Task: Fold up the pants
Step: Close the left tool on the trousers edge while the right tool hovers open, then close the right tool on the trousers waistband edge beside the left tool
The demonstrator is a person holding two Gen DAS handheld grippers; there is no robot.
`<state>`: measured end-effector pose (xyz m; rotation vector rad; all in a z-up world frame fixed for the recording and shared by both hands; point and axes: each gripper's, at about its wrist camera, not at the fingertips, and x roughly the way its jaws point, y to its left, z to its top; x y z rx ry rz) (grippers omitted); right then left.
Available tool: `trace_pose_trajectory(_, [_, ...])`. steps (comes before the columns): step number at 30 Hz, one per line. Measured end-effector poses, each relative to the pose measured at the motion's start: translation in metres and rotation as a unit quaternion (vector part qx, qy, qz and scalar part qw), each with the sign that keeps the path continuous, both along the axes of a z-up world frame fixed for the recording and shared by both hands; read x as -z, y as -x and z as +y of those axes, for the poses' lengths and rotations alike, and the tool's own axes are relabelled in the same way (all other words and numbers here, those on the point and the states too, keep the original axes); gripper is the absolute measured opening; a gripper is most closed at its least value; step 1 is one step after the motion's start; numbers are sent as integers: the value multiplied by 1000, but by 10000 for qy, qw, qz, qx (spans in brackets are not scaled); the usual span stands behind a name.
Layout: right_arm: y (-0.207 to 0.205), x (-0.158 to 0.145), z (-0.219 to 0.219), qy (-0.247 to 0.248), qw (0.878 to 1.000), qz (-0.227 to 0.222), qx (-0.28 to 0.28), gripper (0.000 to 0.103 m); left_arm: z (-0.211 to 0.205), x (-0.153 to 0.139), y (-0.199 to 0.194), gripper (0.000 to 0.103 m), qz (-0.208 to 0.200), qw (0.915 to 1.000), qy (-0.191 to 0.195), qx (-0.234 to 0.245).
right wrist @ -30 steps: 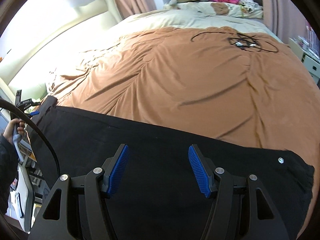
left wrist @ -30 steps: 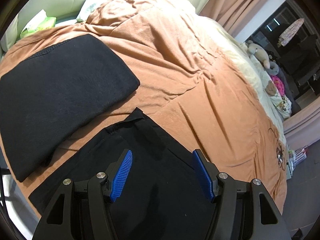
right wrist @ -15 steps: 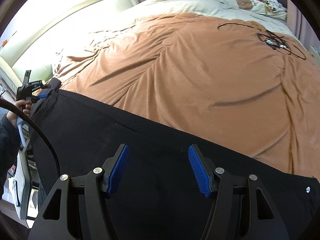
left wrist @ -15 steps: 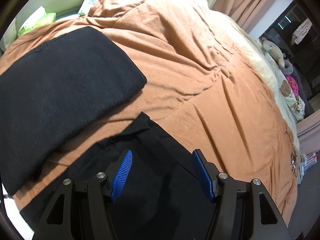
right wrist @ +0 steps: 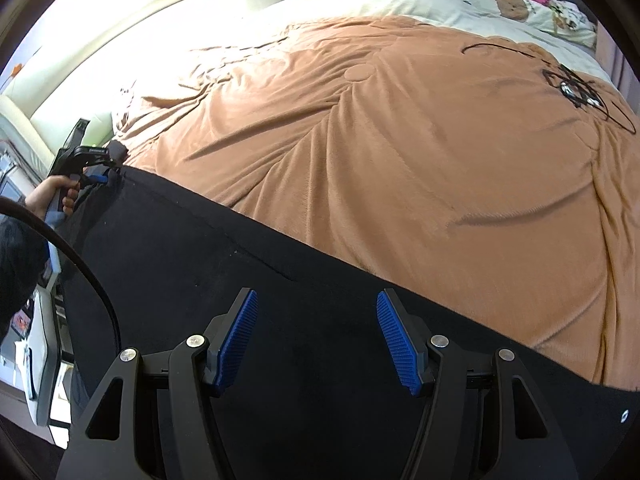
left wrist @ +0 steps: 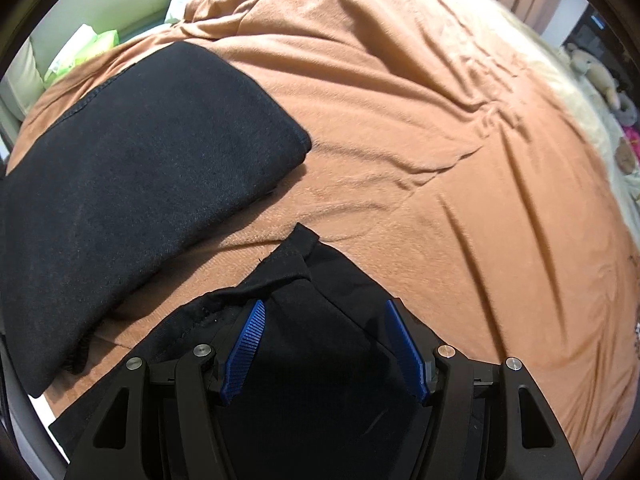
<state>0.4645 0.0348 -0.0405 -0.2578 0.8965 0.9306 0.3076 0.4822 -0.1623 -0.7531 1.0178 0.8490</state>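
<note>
While the black pants [right wrist: 248, 280] lie stretched flat along the near edge of the brown blanket [right wrist: 400, 152], the step in hand looks like the approach for the first fold: both tools are set over the cloth at its two ends and neither has taken hold. Starting at the left end, the left gripper [left wrist: 324, 344] hangs above the hem end of the pants [left wrist: 304, 280], where a corner of the leg opening is turned up on the blanket [left wrist: 440, 160]; its blue pads [left wrist: 250, 332] stand apart with only loose cloth below them, nothing pinched. Beyond that corner on the blanket, and apart from it, rests an already folded black garment [left wrist: 140, 180]. Moving right along the pants, the right gripper [right wrist: 316, 332] hovers over the upper part toward the waist, jaws likewise parted and empty, with a small metal button [right wrist: 625, 415] showing at the far right end. The right view also shows the person's hand [right wrist: 48, 196] on the left tool's handle. The next move probably calls for lowering each tool until a pad slips under an edge, then clamping both layers so they lift together.
</note>
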Motion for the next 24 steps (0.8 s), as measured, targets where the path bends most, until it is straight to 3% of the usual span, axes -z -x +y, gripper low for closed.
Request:
trace_pose_trajectory(5, [0,-2,10,163,9995,-121,-261,61,8,9,-4,61,260,9996,6,-145])
trace_pose_trajectory(12, [-5,9,26,511,9954,-165,-793,61,15,14,6,28,457,9984,-57,-313])
trace_pose_trajectory(17, [-12,14,36,616,9923,-103,-1067,61,17,9,16,18,180,9995,53,-263])
trace_pose_trajectory(24, [-19,29,55,1034,9834,-55,-1491,61,16,3,26,15,-80,9996,84,-243])
